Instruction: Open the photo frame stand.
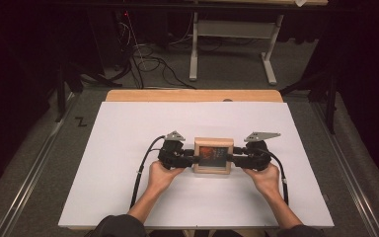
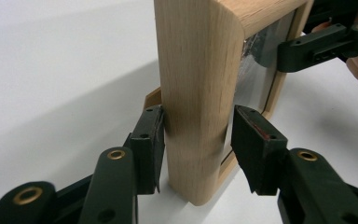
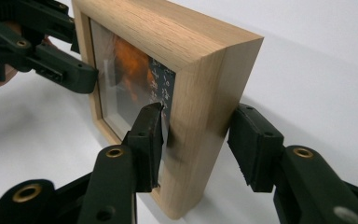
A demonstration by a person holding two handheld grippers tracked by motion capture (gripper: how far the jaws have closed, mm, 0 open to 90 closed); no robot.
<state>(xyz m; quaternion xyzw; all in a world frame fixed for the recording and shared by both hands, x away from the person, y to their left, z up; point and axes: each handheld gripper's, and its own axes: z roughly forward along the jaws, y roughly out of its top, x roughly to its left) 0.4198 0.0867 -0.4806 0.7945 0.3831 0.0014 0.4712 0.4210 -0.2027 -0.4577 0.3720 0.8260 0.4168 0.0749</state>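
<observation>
A light wooden picture frame (image 1: 213, 155) holding a dark picture with an orange shape stands upright on the white table (image 1: 128, 128). My left gripper (image 1: 190, 155) grips the frame's left side and my right gripper (image 1: 234, 157) its right side. In the left gripper view the frame's rounded edge (image 2: 196, 93) sits between the two black pads of my left gripper (image 2: 198, 135), and the right gripper (image 2: 307, 46) shows beyond. In the right gripper view my right gripper (image 3: 198, 130) clamps the frame (image 3: 191, 46), one pad on the glass side, one on the back. The left gripper (image 3: 51, 65) shows behind.
The white tabletop has bare room on all sides of the frame. A wooden strip (image 1: 192, 95) runs along its far edge. Beyond, on the floor, are cables (image 1: 148, 64) and the white legs of another table (image 1: 193, 54).
</observation>
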